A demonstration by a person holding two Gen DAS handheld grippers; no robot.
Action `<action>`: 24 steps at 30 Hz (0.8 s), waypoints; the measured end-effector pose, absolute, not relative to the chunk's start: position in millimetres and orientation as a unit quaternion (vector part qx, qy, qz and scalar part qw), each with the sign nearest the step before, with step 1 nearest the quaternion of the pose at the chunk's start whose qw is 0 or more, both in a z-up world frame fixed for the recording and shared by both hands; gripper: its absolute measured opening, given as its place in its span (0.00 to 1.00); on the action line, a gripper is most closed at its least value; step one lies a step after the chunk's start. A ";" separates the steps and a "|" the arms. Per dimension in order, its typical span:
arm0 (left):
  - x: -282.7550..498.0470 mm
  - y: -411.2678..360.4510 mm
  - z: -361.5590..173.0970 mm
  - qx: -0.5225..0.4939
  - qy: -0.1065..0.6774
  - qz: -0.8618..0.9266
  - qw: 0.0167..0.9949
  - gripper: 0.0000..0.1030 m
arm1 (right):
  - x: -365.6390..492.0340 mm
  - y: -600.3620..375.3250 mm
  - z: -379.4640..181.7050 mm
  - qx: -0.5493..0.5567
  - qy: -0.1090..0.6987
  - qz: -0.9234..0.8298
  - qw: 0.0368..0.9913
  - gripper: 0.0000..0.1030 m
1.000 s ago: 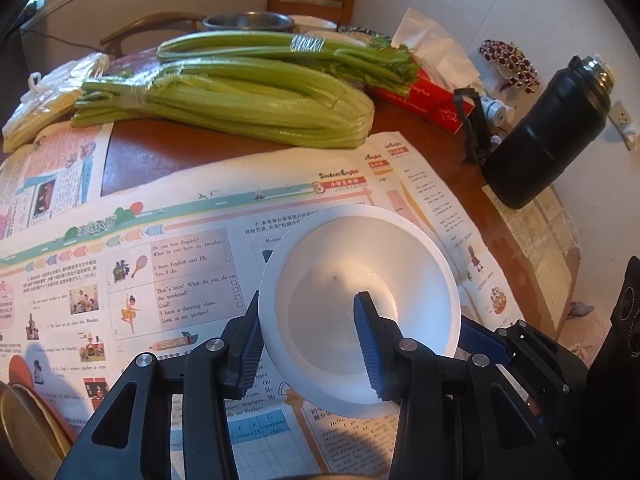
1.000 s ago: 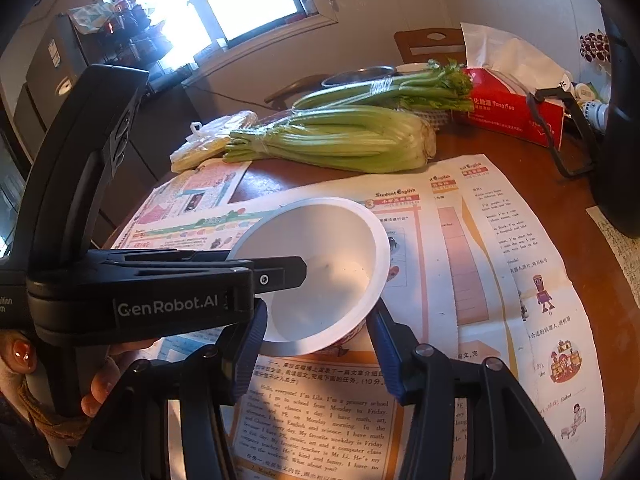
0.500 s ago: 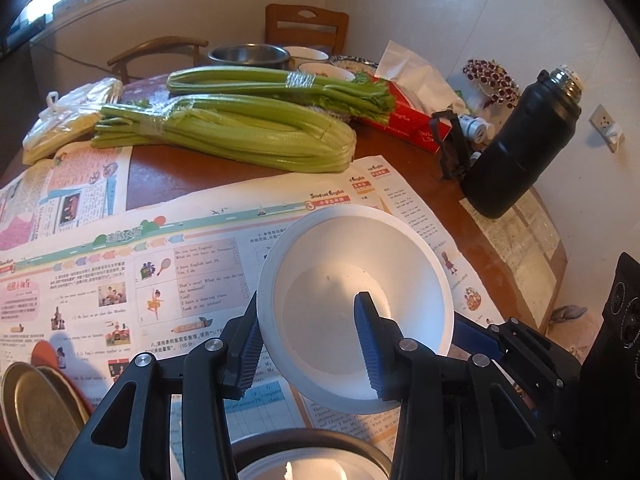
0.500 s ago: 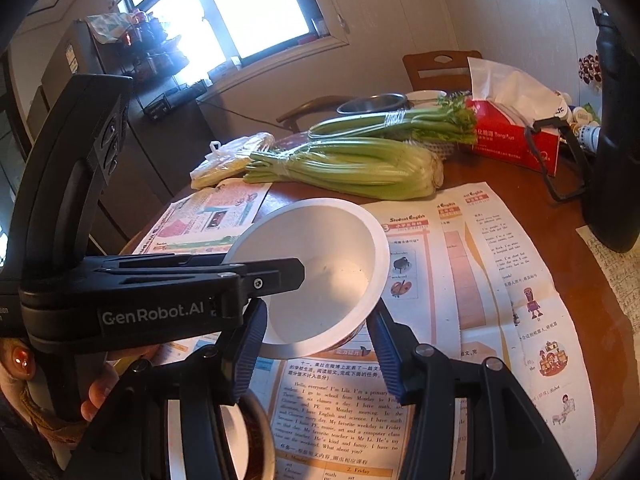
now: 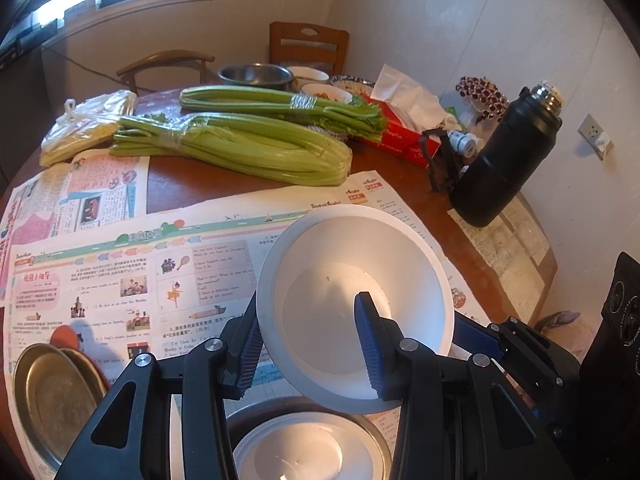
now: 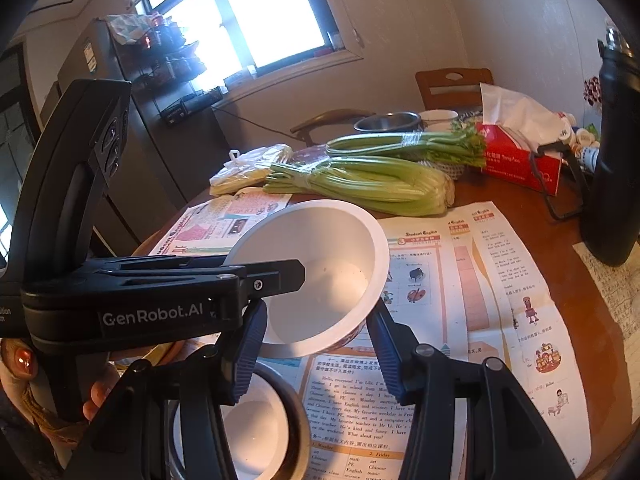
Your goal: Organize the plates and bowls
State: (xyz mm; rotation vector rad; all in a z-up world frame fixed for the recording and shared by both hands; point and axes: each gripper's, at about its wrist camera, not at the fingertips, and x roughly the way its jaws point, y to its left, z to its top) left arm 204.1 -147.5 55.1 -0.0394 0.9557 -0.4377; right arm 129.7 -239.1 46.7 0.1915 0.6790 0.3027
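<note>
The left gripper (image 5: 308,336) pinches the near wall of a white bowl (image 5: 356,304), one blue pad outside the rim and the other inside the bowl. The right gripper (image 6: 316,336) straddles the same white bowl (image 6: 316,272) from the opposite side, its two pads pressed on the bowl's outer wall, so both grippers carry it, tilted, clear of the newspaper (image 5: 132,272). In the right wrist view the left gripper's black body (image 6: 160,300) crosses at nine o'clock of the bowl, with fingers of the person's hand (image 6: 96,396) under it. At six o'clock of the held bowl, a second white bowl (image 5: 304,452) sits nested inside a dark metal bowl (image 5: 372,432) on the paper. At eight o'clock lie stacked metal plates (image 5: 52,396). Toward twelve o'clock, two bundles of celery (image 5: 240,148) rest on the wooden table (image 5: 192,184), with a steel basin (image 5: 256,74) behind them. At two o'clock stand a red tissue box (image 5: 396,136) and a black flask (image 5: 508,160).
</note>
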 end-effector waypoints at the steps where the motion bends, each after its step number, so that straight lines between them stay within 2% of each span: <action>1: 201.7 -145.8 57.2 -0.021 0.454 -0.208 0.866 0.43 | 127.8 -237.8 48.1 0.092 0.330 0.149 0.928 0.51; 24: 130.0 -105.4 84.7 -0.024 0.423 -0.192 0.885 0.43 | 67.5 -202.0 72.1 0.071 0.311 0.195 0.927 0.51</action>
